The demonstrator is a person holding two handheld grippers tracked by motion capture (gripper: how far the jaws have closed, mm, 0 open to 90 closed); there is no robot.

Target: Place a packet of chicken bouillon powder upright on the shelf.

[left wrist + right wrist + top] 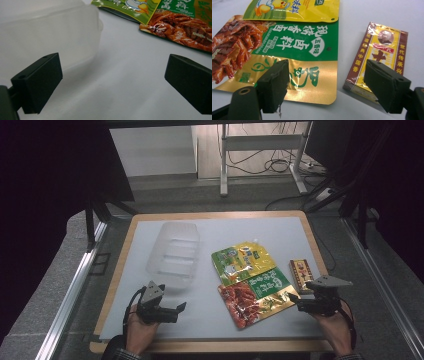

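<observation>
Jaws of my right gripper (325,86) stand wide and empty over the gold corner of the green-and-red sauce pouch (287,52), centre-left of frame; my left gripper (112,82) gapes wide, holding nothing, beside the clear tray (50,32).

White table (300,227), clear tray (173,251), pouches (242,262), box (301,274)

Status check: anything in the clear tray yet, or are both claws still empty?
Nothing looks done: the clear tray holds nothing, and the yellow-green pouch, the green and gold pouch and the small yellow box lie on the table. In hand: right claw open, aimed between the green and gold pouch's edge and the box, gripping neither. Left claw open beside the tray. Left: likely all three packets.
</observation>
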